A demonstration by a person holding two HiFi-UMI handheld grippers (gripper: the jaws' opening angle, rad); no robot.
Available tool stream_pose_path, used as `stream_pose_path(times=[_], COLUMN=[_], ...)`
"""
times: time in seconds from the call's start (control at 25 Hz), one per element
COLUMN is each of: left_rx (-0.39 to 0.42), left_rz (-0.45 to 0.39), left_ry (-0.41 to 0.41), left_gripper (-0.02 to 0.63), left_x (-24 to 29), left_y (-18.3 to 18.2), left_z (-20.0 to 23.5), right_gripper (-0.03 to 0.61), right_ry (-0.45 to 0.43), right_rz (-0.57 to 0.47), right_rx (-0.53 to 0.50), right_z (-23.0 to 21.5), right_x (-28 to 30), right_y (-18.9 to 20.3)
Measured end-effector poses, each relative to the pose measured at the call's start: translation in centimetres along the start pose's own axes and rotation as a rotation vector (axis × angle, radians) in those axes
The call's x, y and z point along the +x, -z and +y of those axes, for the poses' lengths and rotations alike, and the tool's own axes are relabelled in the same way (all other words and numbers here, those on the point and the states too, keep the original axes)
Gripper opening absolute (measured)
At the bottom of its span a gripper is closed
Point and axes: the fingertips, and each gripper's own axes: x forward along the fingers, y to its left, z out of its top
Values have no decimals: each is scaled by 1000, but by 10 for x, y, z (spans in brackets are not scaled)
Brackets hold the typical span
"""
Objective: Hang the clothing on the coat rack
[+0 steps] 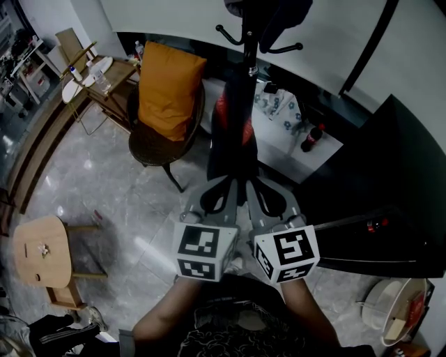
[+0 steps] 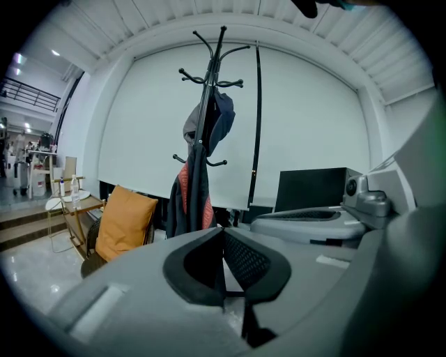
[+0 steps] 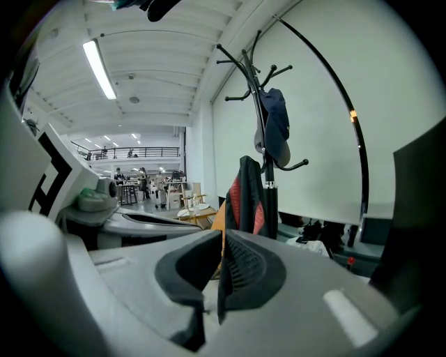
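The black coat rack (image 1: 249,49) stands straight ahead of me, its hooks spread at the top. A dark jacket with red lining (image 1: 234,129) hangs down its pole, and a dark blue cap-like piece (image 1: 277,15) sits on an upper hook. The left gripper view shows the same jacket (image 2: 191,199) and cap (image 2: 219,123) on the rack (image 2: 209,77); so does the right gripper view, with jacket (image 3: 247,199) and cap (image 3: 276,129). My left gripper (image 1: 224,192) and right gripper (image 1: 259,192) are side by side below the jacket, apart from it. Both are shut and hold nothing.
A wicker chair with an orange cushion (image 1: 169,97) stands left of the rack. A wooden side table with a bottle (image 1: 104,73) is behind it. A small wooden stool (image 1: 40,252) sits at the lower left. A black desk (image 1: 390,181) fills the right, with a white bucket (image 1: 396,314) below.
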Motion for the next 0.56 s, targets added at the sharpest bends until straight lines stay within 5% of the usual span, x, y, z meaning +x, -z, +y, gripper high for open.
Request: stream_pose_path(times=[0.56], left_rx=[1], left_rz=[5], left_ry=[3], left_gripper=[6], left_x=[0], left_y=[0], left_z=[-4], right_gripper=[14], right_ry=[-1], right_rz=[0], right_rx=[-6], right_z=[-1], right_x=[-3], right_y=[-1])
